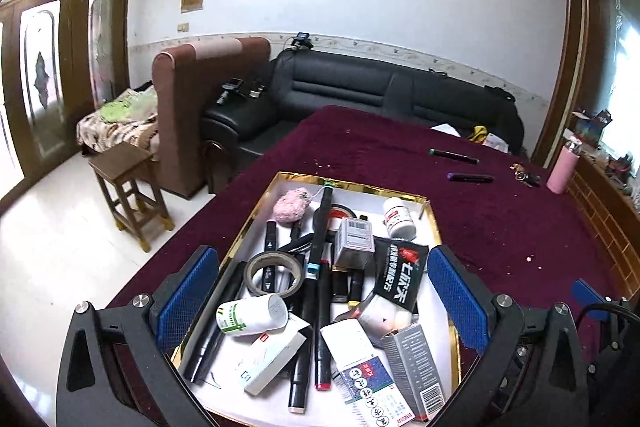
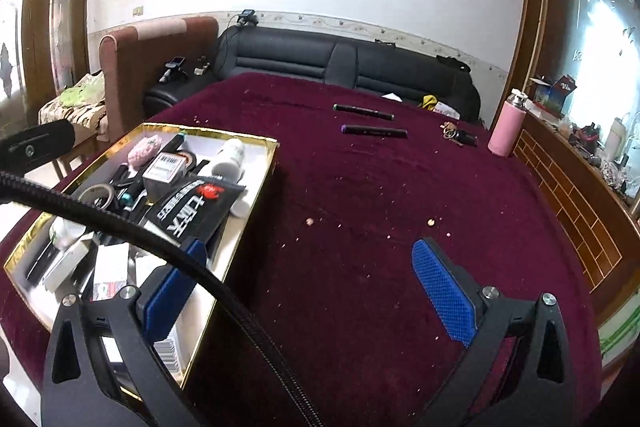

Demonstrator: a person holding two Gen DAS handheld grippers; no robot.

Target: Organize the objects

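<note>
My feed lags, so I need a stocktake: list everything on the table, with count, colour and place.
tray: one, gold-rimmed, near left of table
markers: several, black, in tray
tape roll: one, grey, in tray
bottles: two, white, in tray
pouch: one, black, in tray
loose markers: two, black, on far cloth
flask: one, pink, far right edge
keys: one bunch, beside flask
left gripper: open, over tray
right gripper: open, over cloth

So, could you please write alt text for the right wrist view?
The open right gripper hovers empty over a maroon tablecloth, beside a gold-rimmed tray crowded with small items. Two markers and a pink bottle lie farther away.
</note>
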